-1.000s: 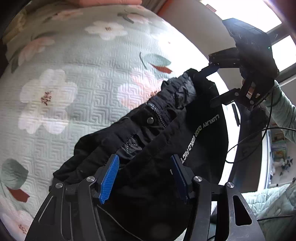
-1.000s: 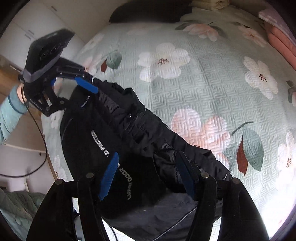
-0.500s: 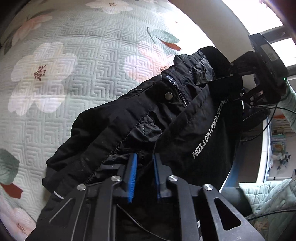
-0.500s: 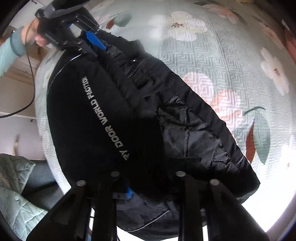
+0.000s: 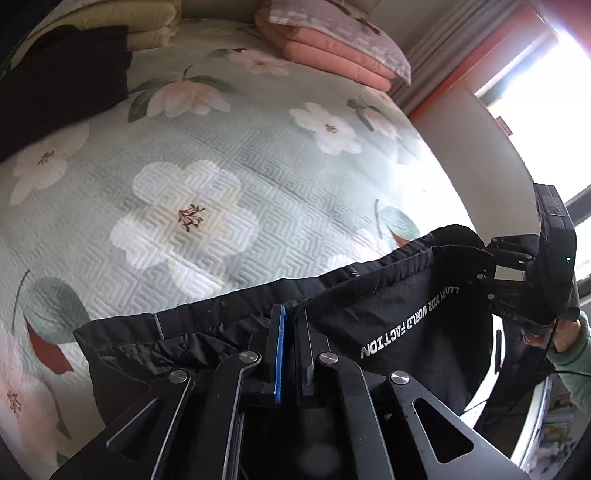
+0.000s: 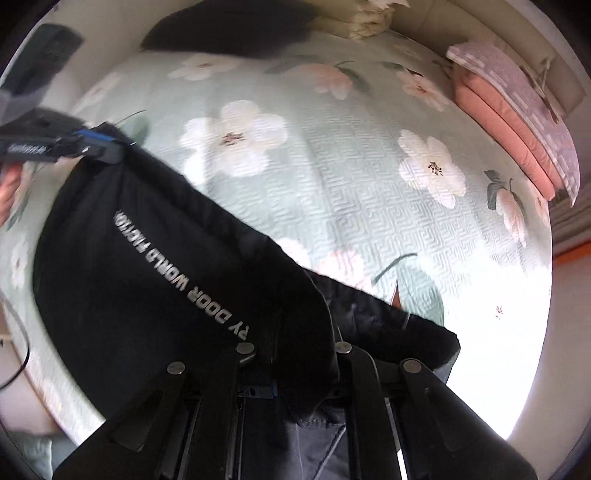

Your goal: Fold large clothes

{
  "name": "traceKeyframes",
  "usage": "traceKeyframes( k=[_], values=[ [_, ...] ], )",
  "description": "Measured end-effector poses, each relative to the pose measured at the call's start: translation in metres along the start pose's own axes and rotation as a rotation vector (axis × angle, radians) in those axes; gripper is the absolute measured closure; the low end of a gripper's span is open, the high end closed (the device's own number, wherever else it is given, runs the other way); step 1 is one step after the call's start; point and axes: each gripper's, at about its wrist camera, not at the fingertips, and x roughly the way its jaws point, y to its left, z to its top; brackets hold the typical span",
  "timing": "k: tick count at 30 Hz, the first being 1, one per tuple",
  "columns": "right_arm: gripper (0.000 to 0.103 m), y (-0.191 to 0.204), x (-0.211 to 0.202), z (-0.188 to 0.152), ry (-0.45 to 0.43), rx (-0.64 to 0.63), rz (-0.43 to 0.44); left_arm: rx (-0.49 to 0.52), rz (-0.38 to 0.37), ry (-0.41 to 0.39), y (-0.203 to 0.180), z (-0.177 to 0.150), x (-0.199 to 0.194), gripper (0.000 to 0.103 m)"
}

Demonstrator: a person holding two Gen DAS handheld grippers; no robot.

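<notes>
A large black jacket (image 5: 399, 325) with white lettering hangs stretched between both grippers above the floral bedspread (image 5: 207, 192). My left gripper (image 5: 290, 317) is shut on the jacket's upper edge; it also shows in the right wrist view (image 6: 99, 146) at the far left, pinching the cloth. My right gripper (image 6: 291, 354) is shut on the other end of the jacket (image 6: 177, 280), its fingertips buried in the fabric. It also shows in the left wrist view (image 5: 491, 266) at the right, holding the far corner.
Folded pink bedding (image 5: 332, 44) and cream bedding (image 5: 147, 29) lie at the head of the bed, with a dark item (image 5: 62, 85) beside them. A bright window (image 5: 546, 92) stands to the right. A cable (image 6: 14, 362) hangs off the bed's left side.
Both grippers closed on the jacket and lifted it off the bed. The jacket now hangs spread between them, and both views have tilted up toward the head of the bed.
</notes>
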Motion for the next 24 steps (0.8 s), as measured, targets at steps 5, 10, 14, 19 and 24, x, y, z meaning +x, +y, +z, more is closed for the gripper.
traceKeyframes(
  k=[5, 10, 14, 19, 24],
  values=[
    [0.090, 0.011, 0.082, -0.007, 0.074, 0.038, 0.002, -0.102, 0.027, 0.069, 0.032, -0.036, 0.071, 0.095],
    [0.089, -0.005, 0.090, -0.011, 0.075, 0.135, 0.048, -0.156, -0.018, 0.030, 0.044, -0.049, 0.074, 0.091],
    [0.073, -0.030, 0.067, -0.009, 0.053, 0.216, 0.207, -0.160, -0.043, 0.009, 0.047, -0.045, 0.042, 0.087],
    [0.035, -0.071, -0.010, -0.042, -0.100, 0.354, 0.228, -0.188, 0.131, -0.104, 0.069, -0.043, -0.026, 0.086],
    [0.035, -0.048, -0.064, -0.076, -0.109, 0.287, 0.044, -0.215, 0.109, -0.168, 0.053, -0.069, -0.087, 0.086]
  ],
)
